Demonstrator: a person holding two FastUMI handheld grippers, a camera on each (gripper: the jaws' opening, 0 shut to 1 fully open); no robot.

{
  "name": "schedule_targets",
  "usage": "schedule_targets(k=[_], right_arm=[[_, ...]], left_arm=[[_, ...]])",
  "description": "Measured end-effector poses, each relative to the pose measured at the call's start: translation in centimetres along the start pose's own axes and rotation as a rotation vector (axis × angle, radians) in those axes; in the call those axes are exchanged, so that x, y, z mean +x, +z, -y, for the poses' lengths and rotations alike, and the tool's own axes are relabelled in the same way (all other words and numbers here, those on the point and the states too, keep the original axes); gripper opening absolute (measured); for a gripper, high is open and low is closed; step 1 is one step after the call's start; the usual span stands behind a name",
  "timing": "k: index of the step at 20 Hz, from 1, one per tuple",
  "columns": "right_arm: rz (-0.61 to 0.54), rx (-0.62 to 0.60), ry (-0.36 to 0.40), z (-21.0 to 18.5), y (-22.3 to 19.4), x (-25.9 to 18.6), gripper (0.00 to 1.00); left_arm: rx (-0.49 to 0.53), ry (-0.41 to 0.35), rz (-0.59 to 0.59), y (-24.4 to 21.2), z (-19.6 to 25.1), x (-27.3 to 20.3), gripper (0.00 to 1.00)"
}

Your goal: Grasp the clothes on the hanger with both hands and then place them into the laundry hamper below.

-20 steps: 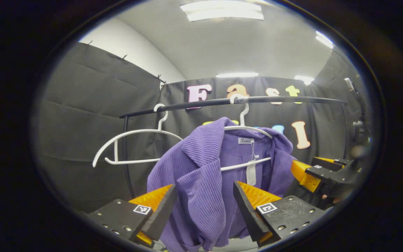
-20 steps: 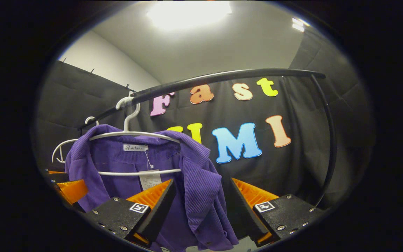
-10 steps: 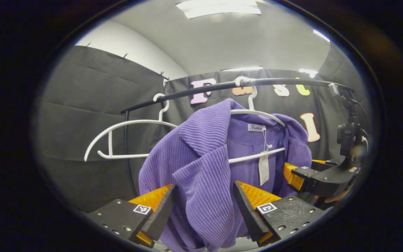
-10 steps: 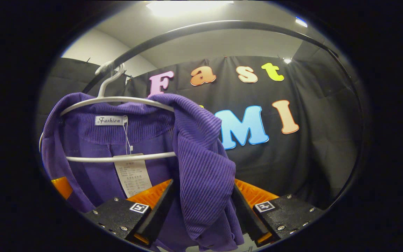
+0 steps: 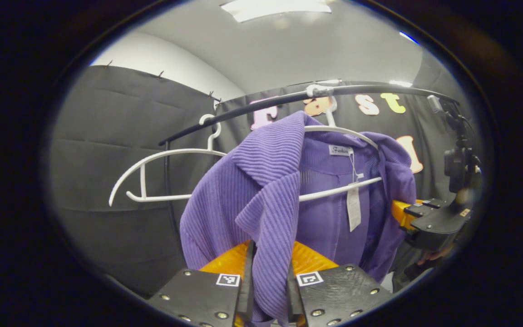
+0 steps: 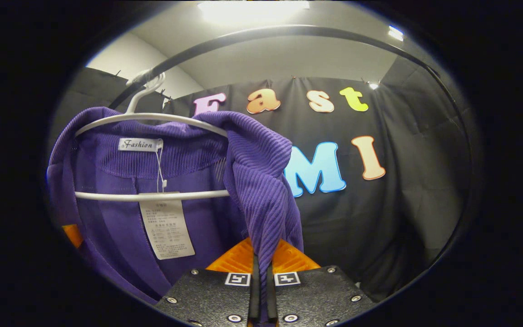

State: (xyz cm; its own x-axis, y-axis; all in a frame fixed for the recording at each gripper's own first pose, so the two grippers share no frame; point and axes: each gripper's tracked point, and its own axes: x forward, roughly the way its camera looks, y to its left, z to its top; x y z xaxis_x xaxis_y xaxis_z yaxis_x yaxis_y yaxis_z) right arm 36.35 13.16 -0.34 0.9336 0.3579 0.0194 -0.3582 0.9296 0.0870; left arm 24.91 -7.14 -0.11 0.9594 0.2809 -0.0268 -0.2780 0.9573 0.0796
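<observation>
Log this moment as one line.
left gripper: shut on jacket | right gripper: shut on jacket | jacket: on hanger

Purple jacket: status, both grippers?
Left gripper shut on purple jacket, front edge. Right gripper shut on the other front edge. Jacket on white hanger, hooked on black rail. Empty hanger alongside.

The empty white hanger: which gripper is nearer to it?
Left. The left gripper grips the purple garment beside the empty white hanger; the right gripper grips the garment's far front edge.
</observation>
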Motion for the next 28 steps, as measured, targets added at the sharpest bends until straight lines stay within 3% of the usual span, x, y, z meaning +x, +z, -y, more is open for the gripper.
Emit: schedule_targets(k=[1,3,4,6,8,11,17,19,20,28], right_arm=[[0.024,-0.006,0.004,0.0,0.7,-0.2,0.04],[0.073,-0.030,-0.012,0.7,2.5,-0.6,0.04],[0.101,-0.035,-0.023,1.2,3.5,-0.8,0.04],[0.157,-0.042,-0.052,2.3,5.8,-1.2,0.02],[0.220,-0.055,-0.087,3.7,8.4,-1.2,0.04],[0.287,-0.076,-0.124,5.6,11.4,-1.2,0.02],[0.331,-0.120,-0.139,7.3,13.4,0.0,0.04],[0.338,-0.141,-0.139,7.4,13.4,0.6,0.04],[0.342,-0.150,-0.138,7.4,13.5,1.0,0.04],[0.307,-0.189,-0.113,7.5,10.9,4.3,0.04]], left_arm=[[-0.009,-0.018,0.006,0.3,0.4,-0.4,0.41],[-0.014,0.036,0.036,1.0,-1.1,-0.6,0.17],[-0.021,0.022,0.044,1.4,-1.0,-1.1,0.10],[-0.015,-0.008,0.048,2.3,-0.6,-2.0,0.10],[-0.003,-0.005,0.063,3.7,-1.1,-2.8,0.00],[0.013,0.002,0.105,6.7,-2.5,-4.0,0.03],[0.031,0.053,0.160,11.4,-6.8,-4.9,0.10],[0.048,0.070,0.178,12.6,-8.2,-4.7,0.10],[0.058,0.075,0.182,13.0,-8.7,-4.4,0.00],[0.095,0.091,0.215,15.1,-12.5,-1.2,0.03]])
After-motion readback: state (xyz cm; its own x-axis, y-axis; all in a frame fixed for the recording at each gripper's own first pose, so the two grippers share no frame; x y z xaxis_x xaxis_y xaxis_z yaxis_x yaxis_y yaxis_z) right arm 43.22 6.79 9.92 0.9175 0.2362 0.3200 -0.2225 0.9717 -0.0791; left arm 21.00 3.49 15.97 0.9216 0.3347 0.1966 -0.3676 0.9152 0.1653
